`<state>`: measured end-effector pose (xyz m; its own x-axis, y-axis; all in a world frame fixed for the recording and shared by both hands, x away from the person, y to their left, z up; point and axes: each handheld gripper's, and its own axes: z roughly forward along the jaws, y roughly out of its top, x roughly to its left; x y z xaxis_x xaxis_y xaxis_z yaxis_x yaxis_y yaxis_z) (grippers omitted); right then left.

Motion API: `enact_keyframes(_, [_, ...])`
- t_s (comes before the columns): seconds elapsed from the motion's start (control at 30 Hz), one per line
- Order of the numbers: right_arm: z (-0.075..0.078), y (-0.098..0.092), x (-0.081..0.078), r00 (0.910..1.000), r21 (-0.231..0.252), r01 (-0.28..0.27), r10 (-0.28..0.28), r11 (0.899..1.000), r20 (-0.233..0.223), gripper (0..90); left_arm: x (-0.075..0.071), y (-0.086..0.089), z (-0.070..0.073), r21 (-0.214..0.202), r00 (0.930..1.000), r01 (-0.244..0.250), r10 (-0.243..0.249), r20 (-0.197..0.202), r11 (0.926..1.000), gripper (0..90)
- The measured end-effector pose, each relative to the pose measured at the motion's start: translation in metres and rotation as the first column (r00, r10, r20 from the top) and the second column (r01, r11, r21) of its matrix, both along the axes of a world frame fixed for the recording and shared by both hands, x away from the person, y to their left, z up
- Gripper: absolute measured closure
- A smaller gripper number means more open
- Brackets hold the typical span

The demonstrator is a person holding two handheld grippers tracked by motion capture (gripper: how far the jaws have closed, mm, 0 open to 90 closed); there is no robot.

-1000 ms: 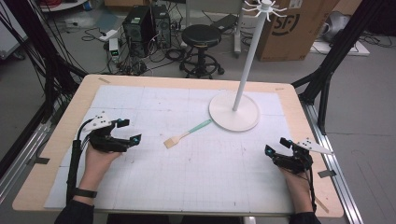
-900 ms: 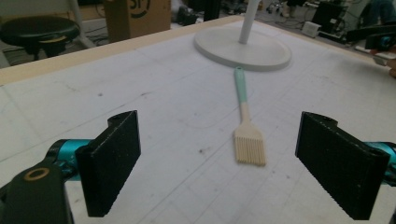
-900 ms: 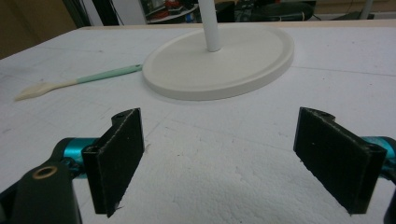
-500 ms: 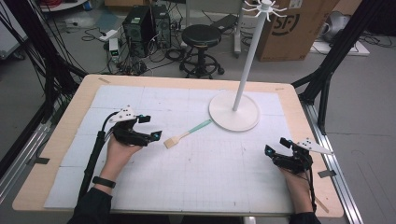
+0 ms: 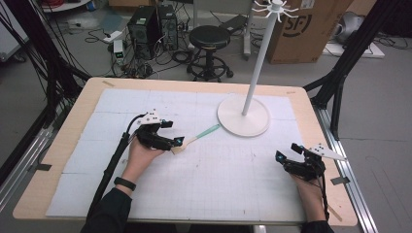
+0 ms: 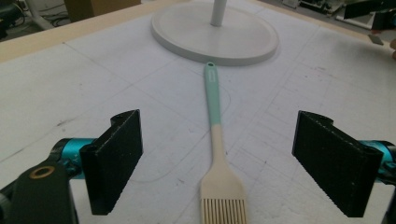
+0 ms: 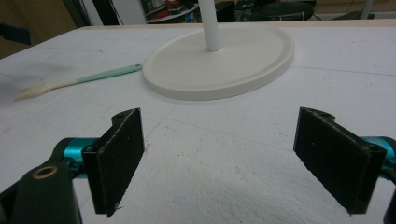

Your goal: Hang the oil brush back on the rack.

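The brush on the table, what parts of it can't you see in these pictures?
- Brush: in the left gripper view, the bristle tips are cut off by the bottom edge.
- In the high view, the left gripper covers part of the head, and the bristles are too small to make out.
- In the right gripper view, the head is blurred.

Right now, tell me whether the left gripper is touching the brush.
Apart. In the left gripper view, the left gripper has its jaws wide open, with bare mat on both sides of the brush lying between them.
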<state>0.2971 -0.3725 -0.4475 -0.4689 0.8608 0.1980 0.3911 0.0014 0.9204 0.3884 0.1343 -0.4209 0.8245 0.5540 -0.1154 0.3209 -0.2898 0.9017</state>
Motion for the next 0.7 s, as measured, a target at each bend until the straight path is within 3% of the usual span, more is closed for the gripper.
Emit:
enact_keyframes(0.3, [0.0, 0.0, 0.0, 1.0, 0.002, 0.0, 0.0, 1.0, -0.005, 15.7, 0.009, -0.03, -0.008, 0.056, 0.9995, 0.029, -0.028, -0.013, 0.998, 18.3])
enact_keyframes(0.43, [0.0, 0.0, 0.0, 1.0, -0.004, -0.003, 0.003, 1.0, 0.003, 15.7, 0.012, -0.04, -0.015, 0.09, 0.9992, 0.034, -0.032, -0.025, 0.9953, 25.0])
enact_keyframes(0.7, [0.0, 0.0, 0.0, 1.0, -0.004, -0.004, 0.004, 1.0, 0.003, 15.7, 0.017, -0.047, -0.02, 0.111, 0.9987, 0.022, -0.016, -0.047, 0.9935, 38.8])
